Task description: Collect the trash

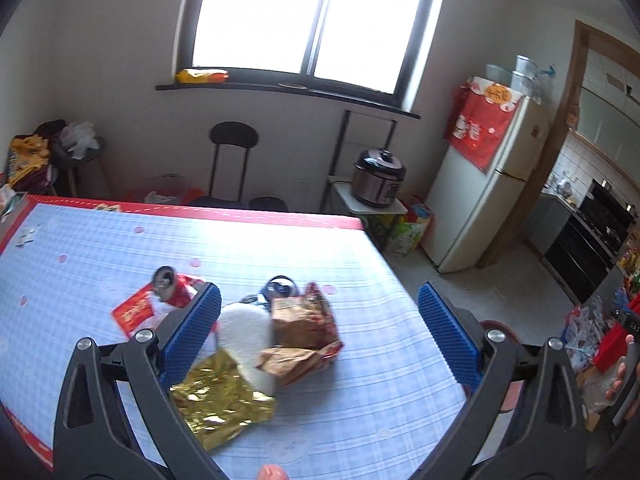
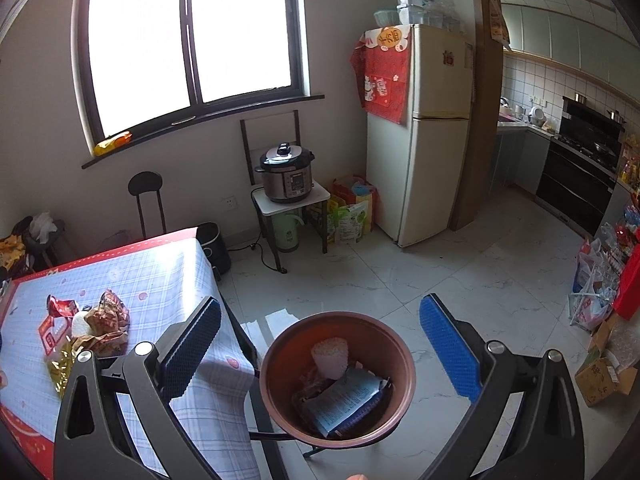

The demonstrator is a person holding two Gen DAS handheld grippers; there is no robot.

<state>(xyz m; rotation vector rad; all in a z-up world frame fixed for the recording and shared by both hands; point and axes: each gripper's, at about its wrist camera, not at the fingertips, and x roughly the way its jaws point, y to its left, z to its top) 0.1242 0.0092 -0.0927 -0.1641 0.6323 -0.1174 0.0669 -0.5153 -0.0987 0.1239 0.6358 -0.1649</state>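
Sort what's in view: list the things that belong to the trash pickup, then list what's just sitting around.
For the job:
- crushed red drink can
- crumpled gold foil wrapper
- brown paper snack bag
- white foam piece
- round brown trash bin

Just lying about:
- silver pressure cooker
- cream fridge
- black round-backed chair

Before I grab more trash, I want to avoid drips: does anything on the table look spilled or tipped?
The red can lies tipped on its side, open mouth showing, atop a red wrapper. No liquid is visible on the tablecloth.
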